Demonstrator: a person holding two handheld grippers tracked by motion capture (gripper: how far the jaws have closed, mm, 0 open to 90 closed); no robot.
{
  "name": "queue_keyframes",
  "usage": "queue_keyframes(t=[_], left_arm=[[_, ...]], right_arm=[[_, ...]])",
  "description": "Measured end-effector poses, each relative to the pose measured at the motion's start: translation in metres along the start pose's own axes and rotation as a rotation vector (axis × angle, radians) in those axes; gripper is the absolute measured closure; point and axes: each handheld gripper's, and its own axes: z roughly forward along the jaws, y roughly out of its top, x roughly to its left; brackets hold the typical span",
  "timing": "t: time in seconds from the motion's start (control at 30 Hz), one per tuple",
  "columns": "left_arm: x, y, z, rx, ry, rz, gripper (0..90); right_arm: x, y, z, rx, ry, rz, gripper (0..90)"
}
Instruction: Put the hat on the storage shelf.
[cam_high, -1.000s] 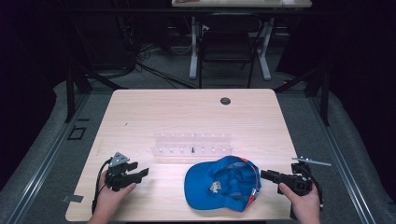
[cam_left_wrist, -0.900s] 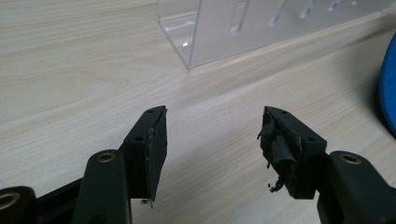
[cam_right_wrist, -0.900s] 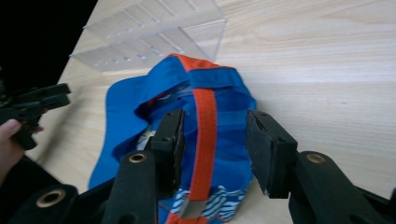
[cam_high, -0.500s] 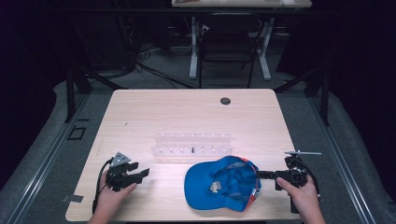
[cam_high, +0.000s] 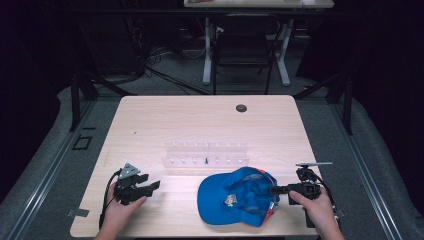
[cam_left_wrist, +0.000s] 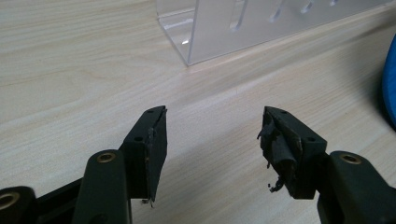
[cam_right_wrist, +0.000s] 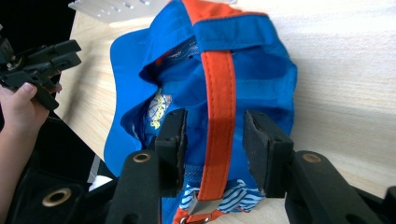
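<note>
Pale wooden surface (cam_high: 200, 120), blue fabric cap (cam_high: 235, 197) lying upside down.
Right gripper (cam_right_wrist: 212, 135), jaws apart, straddles orange strap (cam_right_wrist: 219, 93); best squeeze squarely.

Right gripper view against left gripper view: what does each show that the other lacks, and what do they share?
Right gripper view alone: the right gripper with open fingers either side of the orange strap at the back of the blue cap, plus the other hand farther off.

Left gripper view alone: the left gripper open over bare wood, holding nothing.

Both: the wooden table, the clear rack and some blue of the cap.
</note>
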Motion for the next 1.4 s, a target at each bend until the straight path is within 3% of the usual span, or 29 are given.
queue_keyframes(t=[0.27, 0.77, 1.17, 1.4], left_arm=[[0.0, 0.0, -0.001, 0.005, 0.006, 0.0, 41.5], [0.001, 0.0, 0.0, 0.009, 0.008, 0.004, 41.5], [0.001, 0.0, -0.001, 0.007, 0.009, 0.0, 41.5], [0.0, 0.0, 0.0, 0.003, 0.01, -0.001, 41.5]], right_arm=[[0.004, 0.0, -0.001, 0.029, 0.031, -0.017, 66.2], [0.008, 0.0, -0.006, 0.036, 0.03, -0.014, 77.0], [0.032, 0.011, -0.021, 0.069, -0.046, -0.035, 77.3], [0.054, 0.024, -0.033, 0.113, -0.14, -0.046, 77.4]])
